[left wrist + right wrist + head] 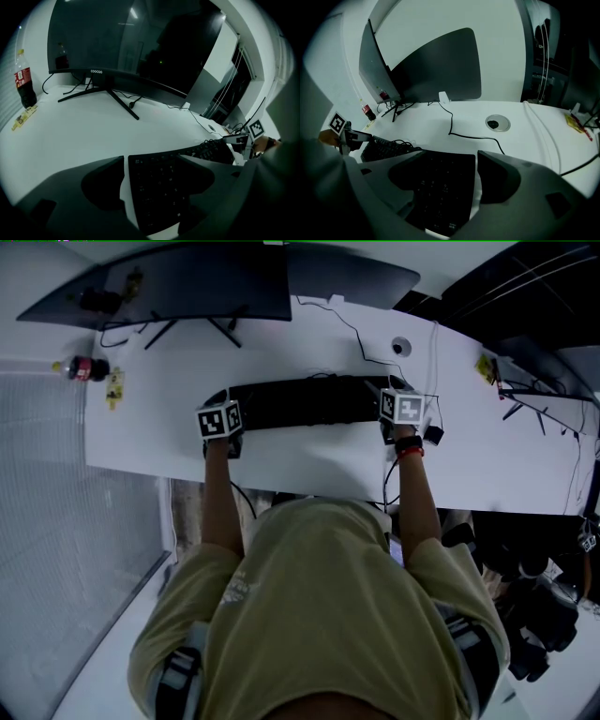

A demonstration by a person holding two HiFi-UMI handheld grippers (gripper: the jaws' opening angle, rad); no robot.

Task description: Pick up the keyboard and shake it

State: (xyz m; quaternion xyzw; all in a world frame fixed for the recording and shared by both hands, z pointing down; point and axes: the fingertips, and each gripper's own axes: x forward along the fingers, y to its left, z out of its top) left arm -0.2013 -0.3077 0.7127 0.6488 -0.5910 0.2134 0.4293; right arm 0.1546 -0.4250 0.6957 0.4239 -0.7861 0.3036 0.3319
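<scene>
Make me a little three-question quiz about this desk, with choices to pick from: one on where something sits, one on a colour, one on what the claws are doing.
1. Where does the dark plastic bottle with a red label stand?
A) on the white desk, at the person's far left
B) on the keyboard
C) on the floor

2. What colour is the long plastic keyboard?
A) white
B) black
C) red

3. How do the left claw and the right claw stand?
A) both shut and empty
B) one open, one shut
C) both open, each astride one end of the keyboard

Answers:
1 A: the left gripper view shows it upright on the desktop, left of the wide curved black monitor.
2 B: it shows black against the white desk in every view.
3 C: each claw's own view shows its jaws apart with a keyboard end between them.
</scene>
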